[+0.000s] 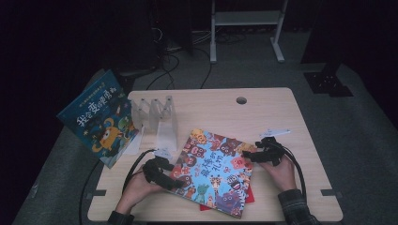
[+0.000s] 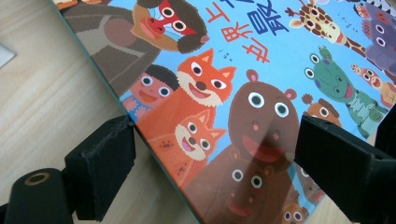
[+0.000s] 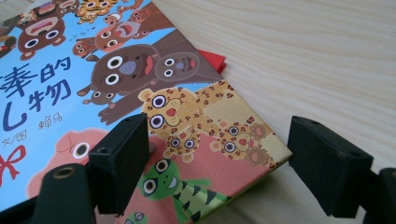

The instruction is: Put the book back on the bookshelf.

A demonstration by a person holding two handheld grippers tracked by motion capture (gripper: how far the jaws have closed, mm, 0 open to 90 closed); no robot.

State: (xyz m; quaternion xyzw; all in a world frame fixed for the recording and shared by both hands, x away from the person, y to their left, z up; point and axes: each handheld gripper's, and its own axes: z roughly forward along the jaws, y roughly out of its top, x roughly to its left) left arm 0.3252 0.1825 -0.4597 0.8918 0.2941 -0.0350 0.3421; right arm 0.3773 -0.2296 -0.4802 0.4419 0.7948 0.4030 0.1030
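Two picture books are in sight, and a third thing, red, peeks from under one of them. The animal book (image 1: 215,172) lies flat on the pale wooden counter (image 1: 272,112), turned at an angle between the person's two hands; its blue cover is crowded with cartoon animals and carries large Chinese characters, of which 最棒的礼物 can be read across the views, with smaller writing beside them too fine to make out. The red thing (image 3: 212,58) under it shows as a thin corner past the book's edge, most of it hidden, so what it is cannot be told. The second book (image 1: 99,117), dark blue with a yellow monster and the title 我会变得更勇敢 partly legible, leans at the counter's left end against a clear rack (image 1: 157,117) with several upright dividers, its outer part hanging beyond the counter edge. The left gripper (image 1: 170,180) sits at the animal book's left edge with its jaws spread: in the left gripper view one pad rests on the counter just beside the edge and the other stands over the cover, neither pressing it. The right gripper (image 1: 251,157) is at the book's right corner, jaws likewise spread, one pad over the cover and one off past the corner, pinching nothing. One round hole (image 1: 241,100) marks the counter's far edge.
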